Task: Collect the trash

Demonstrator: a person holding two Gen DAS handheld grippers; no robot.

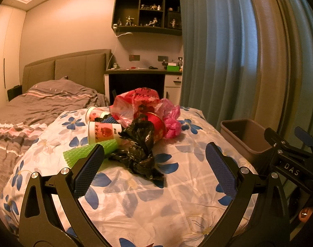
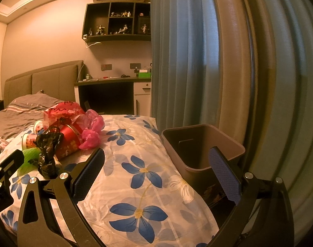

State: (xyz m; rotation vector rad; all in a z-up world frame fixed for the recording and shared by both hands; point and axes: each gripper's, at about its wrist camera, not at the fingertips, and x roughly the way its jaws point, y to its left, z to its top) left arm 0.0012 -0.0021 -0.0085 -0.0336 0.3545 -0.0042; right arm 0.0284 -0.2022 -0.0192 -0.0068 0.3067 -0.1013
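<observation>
A pile of trash lies on the flowered cover (image 1: pixel 135 195) of the bed: a crumpled black plastic bag (image 1: pixel 141 144), a green foam net (image 1: pixel 84 152), two paper cups (image 1: pixel 104 132), a red cup (image 1: pixel 156 125), and red (image 1: pixel 135 103) and pink plastic bags (image 1: pixel 171 123). My left gripper (image 1: pixel 154 164) is open and empty, just short of the black bag. My right gripper (image 2: pixel 156 170) is open and empty above the cover, its right finger in front of the brown bin (image 2: pixel 203 146). The pile shows left in the right wrist view (image 2: pixel 61 135).
The bin (image 1: pixel 247 135) stands beside the bed at the right, against blue curtains (image 1: pixel 218 51). A grey duvet (image 1: pixel 33 111) covers the bed's far left. A desk (image 1: pixel 144 72) and wall shelf stand behind.
</observation>
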